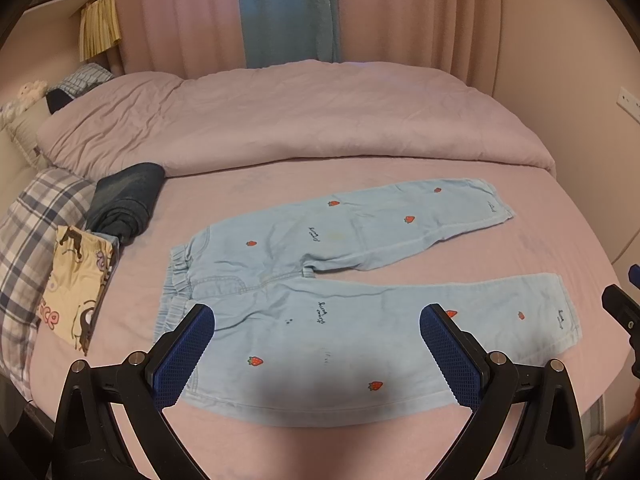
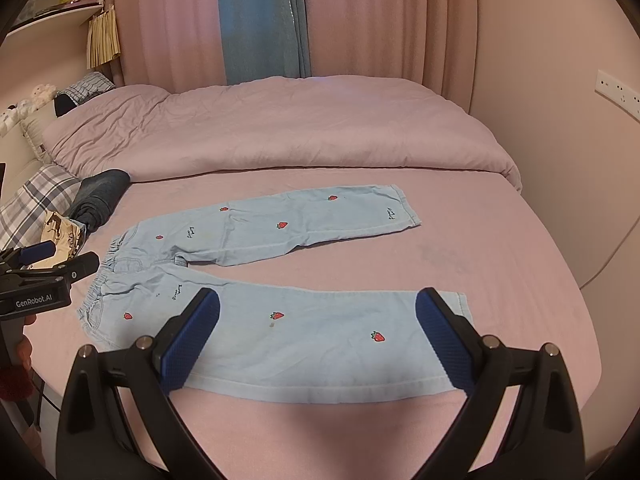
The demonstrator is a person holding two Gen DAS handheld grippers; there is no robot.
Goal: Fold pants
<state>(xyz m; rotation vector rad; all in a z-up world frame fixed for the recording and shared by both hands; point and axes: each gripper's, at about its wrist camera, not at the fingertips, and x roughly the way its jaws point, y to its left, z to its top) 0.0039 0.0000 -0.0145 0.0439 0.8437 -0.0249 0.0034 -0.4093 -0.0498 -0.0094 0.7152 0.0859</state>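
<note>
Light blue pants (image 1: 320, 288) with red strawberries lie flat on the pink bed, waistband to the left, both legs spread apart toward the right. They also show in the right wrist view (image 2: 280, 280). My left gripper (image 1: 316, 340) is open and empty, hovering above the near leg close to the waistband. My right gripper (image 2: 318, 328) is open and empty, hovering above the near leg toward its cuff. The left gripper's body (image 2: 44, 276) shows at the left edge of the right wrist view.
A folded pink duvet (image 1: 296, 120) lies across the back of the bed. Dark folded jeans (image 1: 128, 204), a cartoon-print cloth (image 1: 76, 288) and a plaid pillow (image 1: 32, 248) sit at the left. Curtains (image 1: 280, 8) hang behind. The bed's edge (image 1: 600, 272) curves at the right.
</note>
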